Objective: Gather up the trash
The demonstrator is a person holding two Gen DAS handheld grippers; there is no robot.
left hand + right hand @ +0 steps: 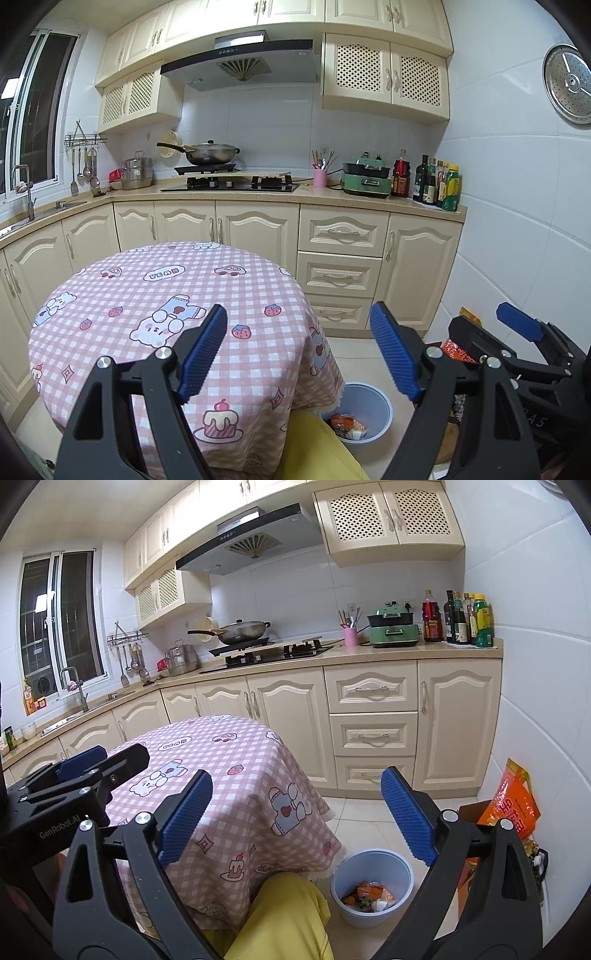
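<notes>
A light blue trash bin [371, 884] stands on the floor beside the table and holds orange wrappers [369, 891] and other scraps; it also shows in the left wrist view [364, 413]. My left gripper [299, 350] is open and empty, held above the table's near right edge. My right gripper [295, 812] is open and empty, above the table's corner and the bin. Each gripper shows in the other's view, the right one [517, 332] and the left one [85, 764]. No trash shows on the tablecloth.
A small table with a pink checked cloth [166, 306] stands in front of cream kitchen cabinets [340, 254]. A yellow-clad knee [288, 919] is at the bottom. An orange bag [511, 801] and a cardboard box [471, 812] stand at the right wall.
</notes>
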